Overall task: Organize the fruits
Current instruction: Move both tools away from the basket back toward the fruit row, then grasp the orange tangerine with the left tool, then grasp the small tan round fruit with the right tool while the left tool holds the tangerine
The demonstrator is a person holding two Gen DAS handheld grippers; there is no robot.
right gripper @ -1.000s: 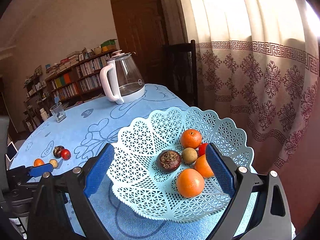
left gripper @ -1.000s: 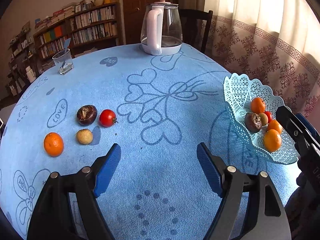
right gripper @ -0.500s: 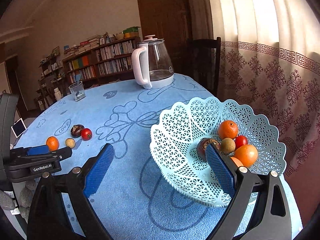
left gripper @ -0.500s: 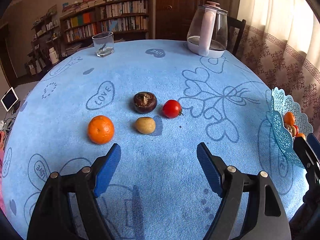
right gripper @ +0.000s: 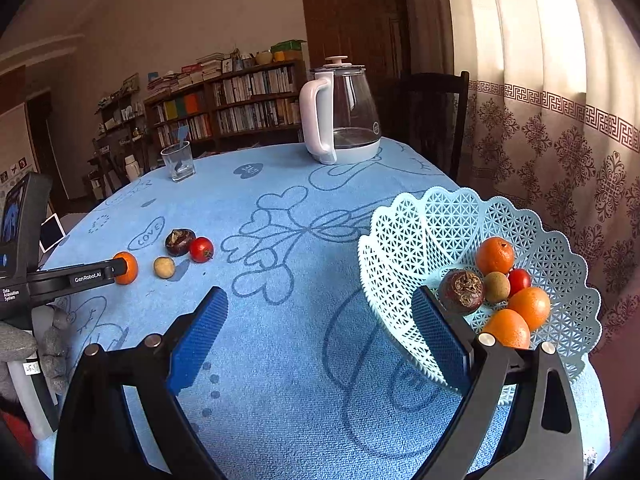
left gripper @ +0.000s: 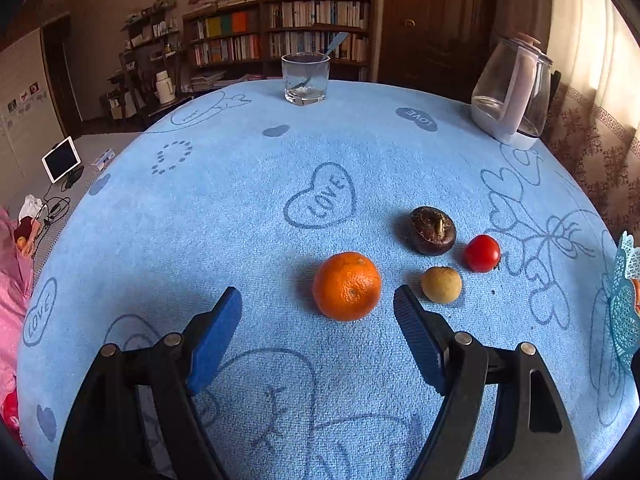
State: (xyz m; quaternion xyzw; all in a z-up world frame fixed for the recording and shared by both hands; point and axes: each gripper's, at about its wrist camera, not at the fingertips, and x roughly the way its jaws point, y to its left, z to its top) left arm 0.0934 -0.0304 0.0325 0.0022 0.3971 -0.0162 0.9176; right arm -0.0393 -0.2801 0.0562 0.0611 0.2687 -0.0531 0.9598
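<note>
On the blue cloth lie an orange (left gripper: 346, 286), a small tan fruit (left gripper: 441, 284), a dark brown fruit (left gripper: 433, 230) and a red tomato (left gripper: 482, 253). My left gripper (left gripper: 318, 304) is open and empty, its tips just short of the orange, which sits slightly right of centre between them. In the right wrist view the left gripper's finger (right gripper: 80, 276) reaches the orange (right gripper: 127, 267). My right gripper (right gripper: 320, 312) is open and empty beside the light blue lattice basket (right gripper: 412, 236), which holds several fruits.
A glass kettle with a white handle (left gripper: 510, 94) stands at the far right of the table and a glass tumbler (left gripper: 305, 78) at the far edge. A dark chair (right gripper: 434, 120) and patterned curtain stand behind the table. The basket edge (left gripper: 626, 304) shows at right.
My left gripper has swung left and closed in on the orange, which now lies just ahead of its tips. The right gripper has drawn left, away from over the basket.
</note>
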